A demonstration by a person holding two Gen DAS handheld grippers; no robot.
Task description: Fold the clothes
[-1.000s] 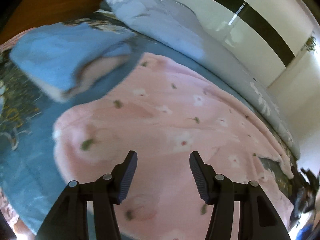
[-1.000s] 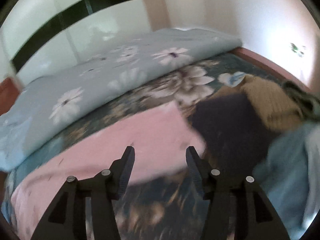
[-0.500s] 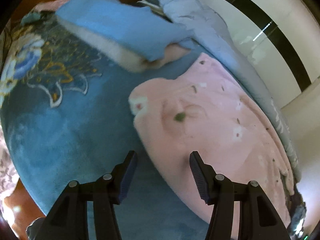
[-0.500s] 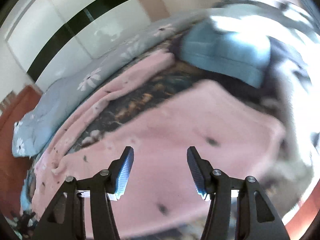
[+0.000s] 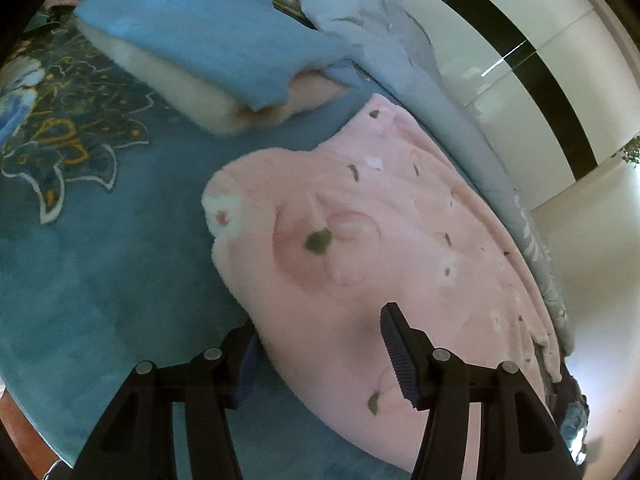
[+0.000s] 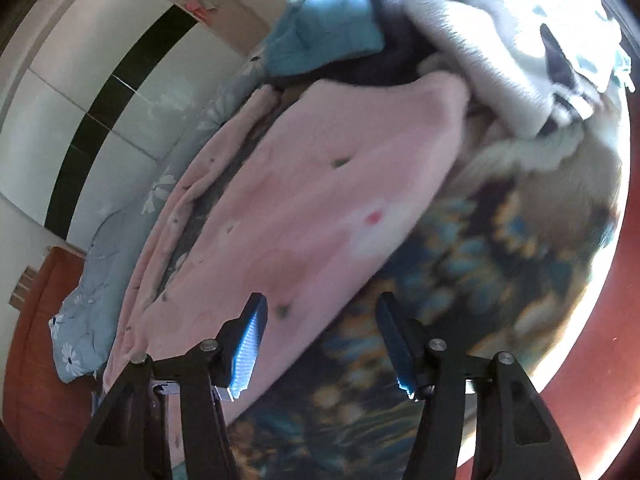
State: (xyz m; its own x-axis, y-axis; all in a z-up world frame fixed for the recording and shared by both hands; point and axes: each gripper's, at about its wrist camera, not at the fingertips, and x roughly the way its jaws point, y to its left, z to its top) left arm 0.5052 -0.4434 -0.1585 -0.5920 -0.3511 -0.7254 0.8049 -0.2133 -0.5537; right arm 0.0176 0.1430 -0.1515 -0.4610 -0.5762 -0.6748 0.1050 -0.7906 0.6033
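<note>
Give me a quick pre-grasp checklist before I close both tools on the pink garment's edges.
1. Left tool open: ok, fingers wide apart.
2. Left tool straddles the pink garment: ok, the near edge sits between the fingers, one finger partly under the fabric.
3. Right tool open: ok.
4. Right tool on the pink garment's edge: ok, the hem runs between the fingers, though the picture is blurred.
5. Only one layer in each grasp: cannot tell.
6. Room to fold: not ok on the right, the clothes pile touches the far end; the folded blue blanket lies apart.
</note>
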